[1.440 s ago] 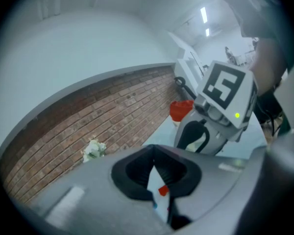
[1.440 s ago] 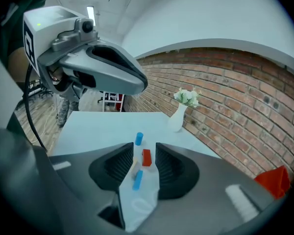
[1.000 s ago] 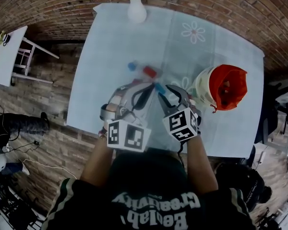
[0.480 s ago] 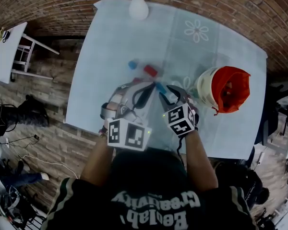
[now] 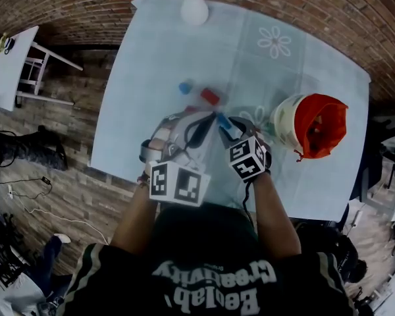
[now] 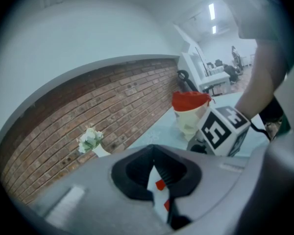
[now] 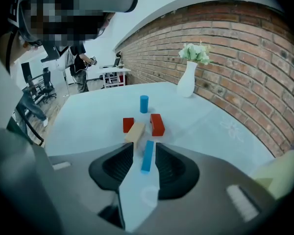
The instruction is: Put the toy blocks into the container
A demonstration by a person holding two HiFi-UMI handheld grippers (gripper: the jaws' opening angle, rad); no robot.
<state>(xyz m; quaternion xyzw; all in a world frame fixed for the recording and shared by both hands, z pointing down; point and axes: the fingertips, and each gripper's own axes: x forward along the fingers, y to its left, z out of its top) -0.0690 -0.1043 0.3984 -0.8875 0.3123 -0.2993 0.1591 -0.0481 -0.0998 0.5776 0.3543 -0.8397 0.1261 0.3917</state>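
Observation:
A long blue block (image 7: 147, 155) lies flat on the pale tablecloth between the jaws of my right gripper (image 7: 144, 149). The jaws are open, with a gap on each side of the block. The same block (image 5: 225, 125) shows in the head view at the tip of the right gripper (image 5: 229, 129). Just beyond lie a tan block (image 7: 135, 131), a small red cube (image 7: 128, 125), a red block (image 7: 157, 124) and an upright blue cylinder (image 7: 144, 103). My left gripper (image 5: 207, 119) hovers beside them, its tips together with nothing held. The orange-lined white container (image 5: 286, 120) stands at the right.
A white vase (image 5: 194, 8) with flowers stands at the table's far edge against the brick wall. The container (image 6: 191, 112) and the right gripper's marker cube (image 6: 220, 129) show in the left gripper view. A small white side table (image 5: 10, 71) stands off to the left.
My right gripper has sunk toward the table, bringing its jaws down around the blue block. The left gripper has stayed in place.

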